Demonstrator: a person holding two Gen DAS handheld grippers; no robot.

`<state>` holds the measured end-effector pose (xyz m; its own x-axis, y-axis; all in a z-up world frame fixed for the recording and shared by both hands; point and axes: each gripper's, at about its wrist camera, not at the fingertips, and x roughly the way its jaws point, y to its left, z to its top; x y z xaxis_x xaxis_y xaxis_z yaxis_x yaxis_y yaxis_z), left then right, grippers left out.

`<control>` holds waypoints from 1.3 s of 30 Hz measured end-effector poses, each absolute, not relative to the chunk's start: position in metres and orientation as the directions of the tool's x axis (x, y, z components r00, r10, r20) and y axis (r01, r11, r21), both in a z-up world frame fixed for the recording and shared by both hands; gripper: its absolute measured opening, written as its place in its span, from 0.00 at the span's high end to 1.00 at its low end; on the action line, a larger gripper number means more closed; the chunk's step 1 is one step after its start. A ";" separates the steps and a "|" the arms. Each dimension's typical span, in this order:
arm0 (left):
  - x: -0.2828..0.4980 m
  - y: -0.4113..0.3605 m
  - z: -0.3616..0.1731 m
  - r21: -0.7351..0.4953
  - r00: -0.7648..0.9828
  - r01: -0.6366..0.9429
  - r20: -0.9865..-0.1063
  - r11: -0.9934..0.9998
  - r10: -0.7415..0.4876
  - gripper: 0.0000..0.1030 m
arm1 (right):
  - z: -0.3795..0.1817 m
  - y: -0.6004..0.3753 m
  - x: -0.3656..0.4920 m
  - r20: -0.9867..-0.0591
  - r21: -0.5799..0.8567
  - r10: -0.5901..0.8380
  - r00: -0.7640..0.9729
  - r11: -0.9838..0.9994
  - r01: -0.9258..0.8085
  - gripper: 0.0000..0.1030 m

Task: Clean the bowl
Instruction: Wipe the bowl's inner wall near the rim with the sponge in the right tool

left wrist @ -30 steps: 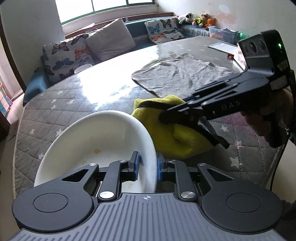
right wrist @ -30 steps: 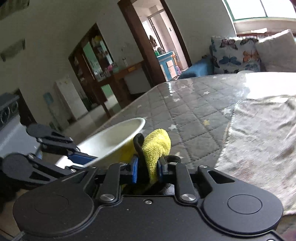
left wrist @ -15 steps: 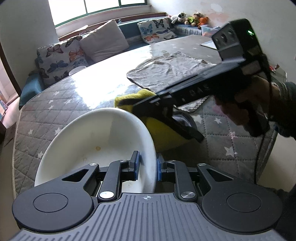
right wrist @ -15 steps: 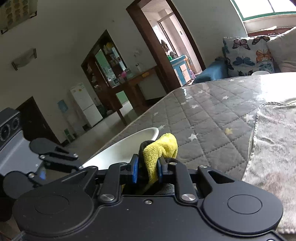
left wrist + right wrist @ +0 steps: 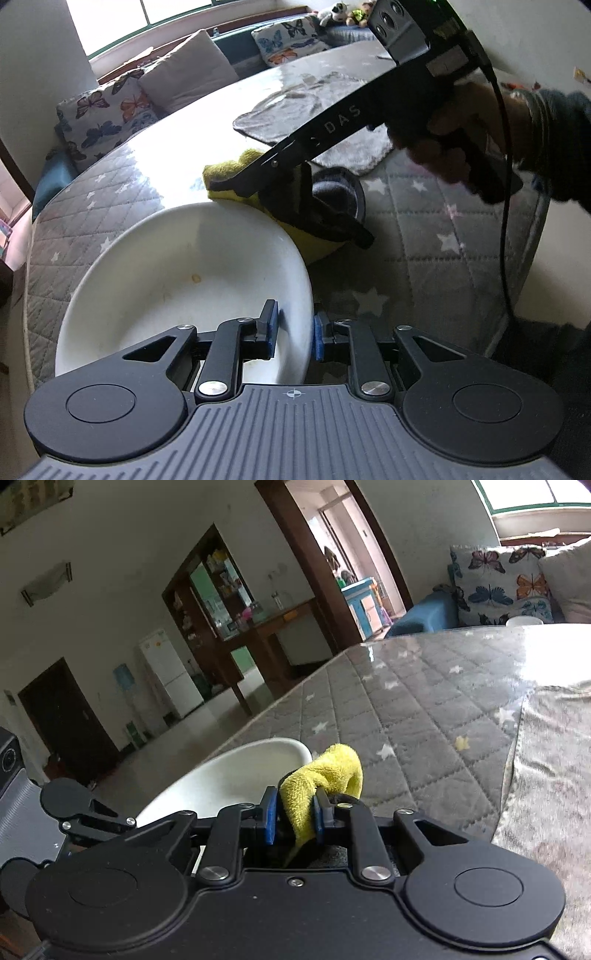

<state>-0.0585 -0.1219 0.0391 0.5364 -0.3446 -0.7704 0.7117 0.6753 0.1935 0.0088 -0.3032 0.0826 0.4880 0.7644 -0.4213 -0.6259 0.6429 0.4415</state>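
Note:
A white bowl [image 5: 177,273] with small brownish spots inside sits tilted near the table's edge. My left gripper [image 5: 293,334] is shut on the bowl's near right rim. My right gripper [image 5: 293,819] is shut on a yellow cloth [image 5: 325,779] and holds it just above and behind the bowl's far right rim; the cloth [image 5: 229,177] and the right gripper [image 5: 236,186] also show in the left wrist view. The bowl [image 5: 229,779] lies left of the cloth in the right wrist view.
The table has a grey quilted cover with stars [image 5: 424,236] under a shiny sheet. A grey towel [image 5: 317,107] lies spread behind the cloth. Butterfly cushions [image 5: 107,110] line a bench beyond the table. A small white cup [image 5: 524,621] stands at the far edge.
My right gripper has risen with the yellow cloth and moved left toward the bowl's far rim. The left gripper keeps its hold on the bowl.

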 end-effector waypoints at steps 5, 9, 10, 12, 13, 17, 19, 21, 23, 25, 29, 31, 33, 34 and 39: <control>-0.061 -0.123 0.035 0.210 0.545 0.709 -0.769 0.673 -0.334 0.80 | 0.080 -0.301 0.002 -0.483 0.403 0.721 0.496 0.686 -0.606 0.79; -0.062 -0.126 0.032 0.224 0.554 0.702 -0.769 0.675 -0.320 0.78 | 0.076 -0.290 -0.005 -0.538 0.308 0.662 0.522 0.731 -0.609 0.79; -0.061 -0.127 0.031 0.230 0.555 0.701 -0.770 0.675 -0.313 0.78 | 0.076 -0.285 -0.009 -0.543 0.276 0.649 0.533 0.737 -0.617 0.79; -0.061 -0.130 0.029 0.248 0.561 0.700 -0.771 0.670 -0.301 0.77 | 0.075 -0.276 -0.016 -0.551 0.210 0.624 0.553 0.746 -0.632 0.79; -0.062 -0.131 0.028 0.259 0.565 0.701 -0.770 0.665 -0.295 0.77 | 0.074 -0.270 -0.019 -0.558 0.167 0.609 0.564 0.748 -0.642 0.79; -0.062 -0.131 0.027 0.264 0.566 0.704 -0.769 0.659 -0.296 0.77 | 0.069 -0.256 -0.026 -0.574 0.053 0.576 0.583 0.736 -0.675 0.79; -0.061 -0.129 0.027 0.258 0.564 0.705 -0.769 0.661 -0.301 0.76 | 0.067 -0.254 -0.027 -0.578 0.043 0.578 0.576 0.726 -0.686 0.79; -0.062 -0.127 0.027 0.259 0.565 0.708 -0.766 0.657 -0.307 0.77 | 0.066 -0.253 -0.027 -0.579 0.045 0.584 0.569 0.720 -0.693 0.79; -0.063 -0.127 0.026 0.263 0.566 0.711 -0.765 0.652 -0.309 0.77 | 0.065 -0.250 -0.026 -0.580 0.037 0.587 0.565 0.712 -0.702 0.79; -0.063 -0.127 0.026 0.262 0.563 0.715 -0.765 0.648 -0.313 0.77 | 0.065 -0.247 -0.024 -0.581 0.034 0.590 0.560 0.705 -0.708 0.79; -0.066 -0.125 0.026 0.273 0.551 0.742 -0.768 0.612 -0.326 0.77 | 0.066 -0.247 -0.015 -0.579 0.063 0.611 0.540 0.694 -0.717 0.79; -0.066 -0.122 0.027 0.265 0.536 0.759 -0.773 0.594 -0.339 0.76 | 0.067 -0.249 -0.008 -0.575 0.078 0.626 0.527 0.683 -0.726 0.79; -0.067 -0.118 0.027 0.256 0.519 0.776 -0.778 0.576 -0.353 0.76 | 0.067 -0.251 -0.002 -0.571 0.092 0.640 0.515 0.673 -0.734 0.79; -0.067 -0.117 0.027 0.256 0.518 0.778 -0.778 0.573 -0.355 0.76 | 0.067 -0.251 0.001 -0.568 0.101 0.646 0.510 0.670 -0.736 0.79; -0.071 -0.114 0.025 0.273 0.513 0.800 -0.774 0.535 -0.371 0.76 | 0.070 -0.247 0.018 -0.559 0.123 0.656 0.507 0.670 -0.732 0.80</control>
